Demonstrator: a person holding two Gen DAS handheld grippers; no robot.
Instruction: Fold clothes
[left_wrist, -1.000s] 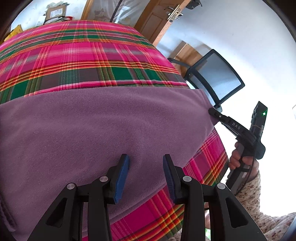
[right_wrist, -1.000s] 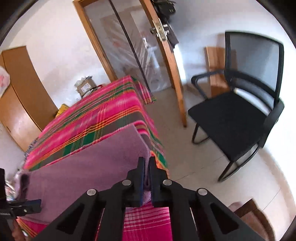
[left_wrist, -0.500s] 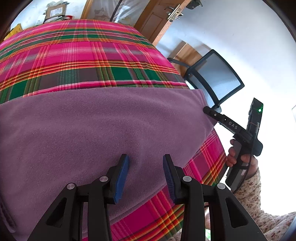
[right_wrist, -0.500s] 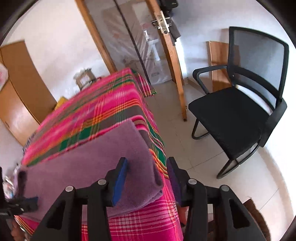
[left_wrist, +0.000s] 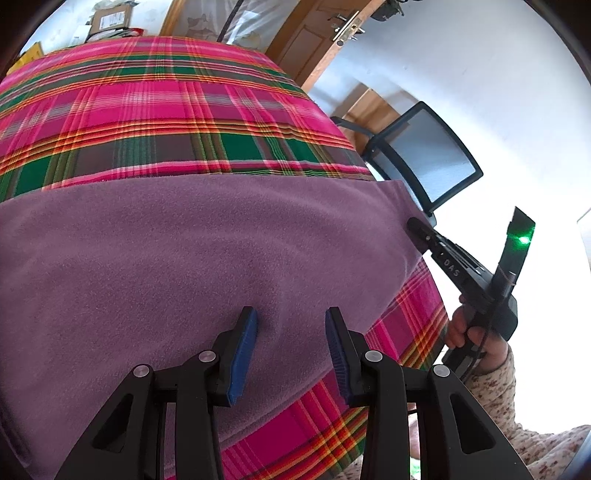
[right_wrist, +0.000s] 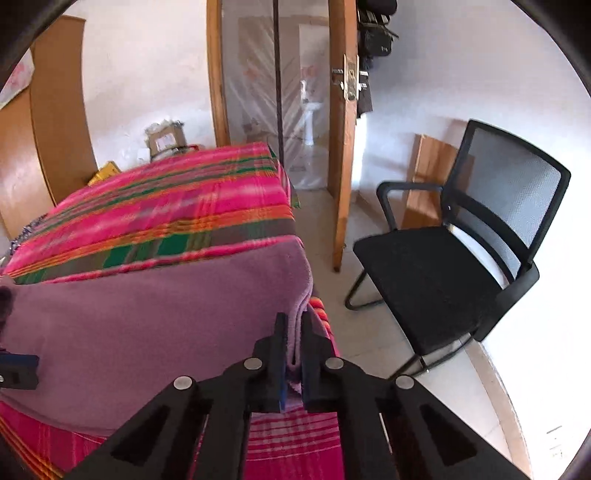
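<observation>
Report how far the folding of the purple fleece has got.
Done: the purple fleece lies smooth on the plaid cloth, and its right-hand edge shows doubled layers, so at least one fold looks made. In hand: the right claw is shut on that edge; the left claw hangs open over the near edge, gripping nothing. Left: carrying the pinched edge across, probably, and any further folds.

A raised surface, perhaps a bed or a table, carries everything; its frame is hidden under a plaid cover (left_wrist: 155, 110) of pink, green and orange checks that drapes over the near and right edges. A purple fleece garment (left_wrist: 192, 258) lies spread flat directly on the cover, filling the near half and reaching the right edge, where its folded border (right_wrist: 301, 295) hangs a little over the side. The far half of the cover lies bare.
</observation>
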